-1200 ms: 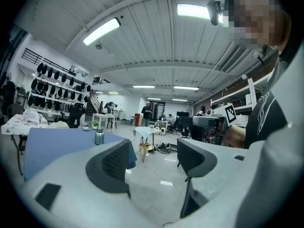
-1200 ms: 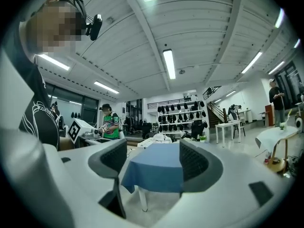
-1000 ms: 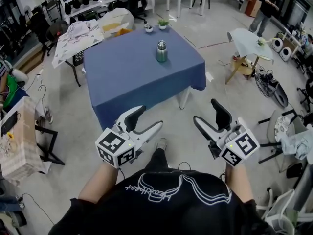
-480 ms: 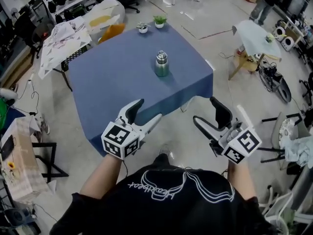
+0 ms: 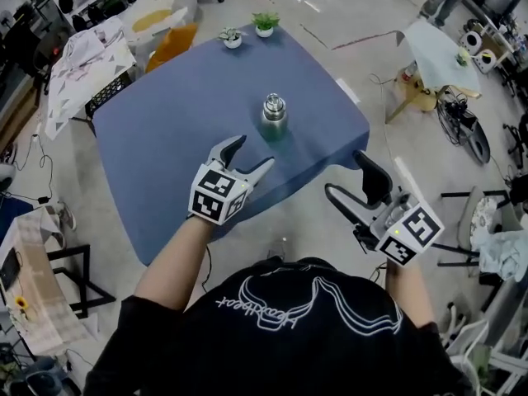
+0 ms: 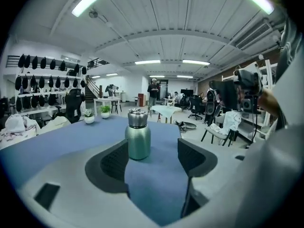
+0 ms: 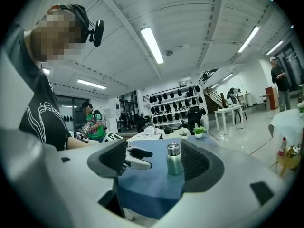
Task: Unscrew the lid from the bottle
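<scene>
From the head view, the green bottle stands straight up near the middle of the blue surface, and its silver lid is on top. Two little plants sit at the far edge, well away from the bottle. The left tool hangs over the near part of the surface, near the bottle but not touching it. Its two jaws are wide apart and hold nothing. A second ago this tool was back over the floor, in front of the surface, so it has come forward and closer to the bottle. The right tool is beside the near right corner of the surface, over the floor. It has come forward a bit too, but it is farther from the bottle than the left one. Its jaws are also wide apart and hold nothing. The bottle is in the same spot on the surface as before. In the left gripper view, the bottle shows in the gap between the two dark jaws, out ahead of them, and neither jaw touches it. In the right gripper view, the bottle stands farther off, close to the right jaw in the picture, and the left tool shows to its left over the surface.
</scene>
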